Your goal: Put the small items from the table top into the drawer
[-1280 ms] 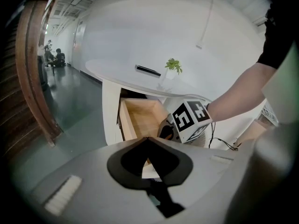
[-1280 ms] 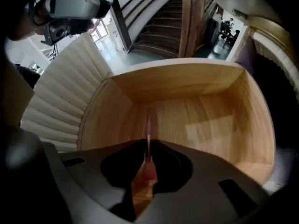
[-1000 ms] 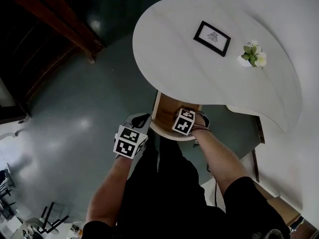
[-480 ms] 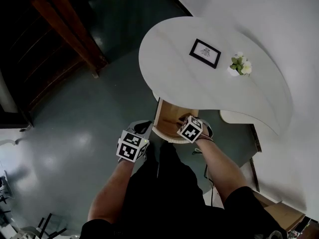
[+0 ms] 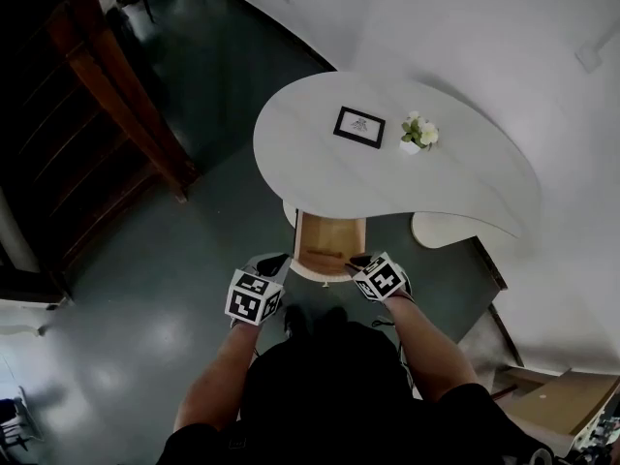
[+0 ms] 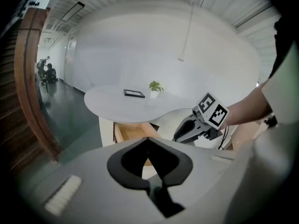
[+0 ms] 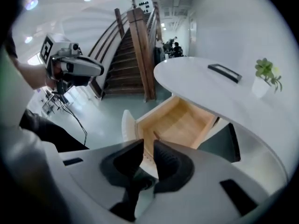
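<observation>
A black picture frame (image 5: 358, 126) and a small potted plant (image 5: 415, 134) rest on the white rounded table (image 5: 310, 163); both also show in the left gripper view, the frame (image 6: 134, 93) beside the plant (image 6: 154, 88). Below the near table edge the wooden drawer (image 5: 327, 242) stands pulled out, light wood inside (image 7: 180, 118). My left gripper (image 5: 278, 259) hangs just left of the drawer front, its jaws (image 6: 148, 138) shut on nothing. The right gripper (image 5: 358, 260) is at the drawer's near right corner, its jaws (image 7: 148, 143) a narrow gap apart and empty.
A dark wooden staircase (image 5: 116, 105) rises on the left over the grey-green floor (image 5: 145, 289). White walls close in behind and right of the table. A cardboard box (image 5: 567, 400) lies at the lower right. People stand far down the corridor (image 6: 46, 71).
The view has drawn back, so the table looks smaller and farther. My right gripper has come off the drawer front toward my body. The left gripper has barely shifted.
</observation>
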`<state>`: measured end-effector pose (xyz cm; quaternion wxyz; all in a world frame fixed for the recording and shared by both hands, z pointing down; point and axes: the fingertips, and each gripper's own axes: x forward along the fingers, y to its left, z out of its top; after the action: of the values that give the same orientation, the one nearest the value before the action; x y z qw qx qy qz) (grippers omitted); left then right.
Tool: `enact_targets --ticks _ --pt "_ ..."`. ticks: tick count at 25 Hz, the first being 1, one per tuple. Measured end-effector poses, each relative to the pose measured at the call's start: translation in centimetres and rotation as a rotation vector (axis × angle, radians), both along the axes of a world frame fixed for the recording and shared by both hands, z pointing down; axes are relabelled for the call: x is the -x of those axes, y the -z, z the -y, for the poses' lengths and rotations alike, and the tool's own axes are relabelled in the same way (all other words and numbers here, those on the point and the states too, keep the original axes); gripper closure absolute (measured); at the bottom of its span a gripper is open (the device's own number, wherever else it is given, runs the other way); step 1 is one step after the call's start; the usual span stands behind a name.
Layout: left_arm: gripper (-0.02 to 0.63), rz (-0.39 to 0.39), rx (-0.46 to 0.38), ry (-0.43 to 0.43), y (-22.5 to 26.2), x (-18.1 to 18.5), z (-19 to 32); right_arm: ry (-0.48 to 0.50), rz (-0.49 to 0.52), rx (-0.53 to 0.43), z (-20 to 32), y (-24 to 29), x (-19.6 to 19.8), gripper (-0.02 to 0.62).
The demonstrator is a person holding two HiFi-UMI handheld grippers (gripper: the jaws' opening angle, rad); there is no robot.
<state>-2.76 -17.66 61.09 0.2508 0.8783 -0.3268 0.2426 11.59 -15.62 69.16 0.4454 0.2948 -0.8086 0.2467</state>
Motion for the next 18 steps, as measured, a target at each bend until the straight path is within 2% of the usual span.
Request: enact_targets --ticks 5,10,18 --pt "0.594 -0.005 -0.020 0.016 2.1 -1.5 -0.7 -0.099 0.112 -0.034 -2.4 2.3 -1.8 0.523" --pt "0.594 -0.015 -0.068 0.041 5.2 -4.7 -2.0 -0.136 0.216 -0.121 -4.0 6.4 -4.2 0.525" --pt "0.594 -0.014 -0.163 0.056 10.5 -9.6 -7.0 -0.181 0.390 -0.232 -8.0 13.0 -8.6 0.528"
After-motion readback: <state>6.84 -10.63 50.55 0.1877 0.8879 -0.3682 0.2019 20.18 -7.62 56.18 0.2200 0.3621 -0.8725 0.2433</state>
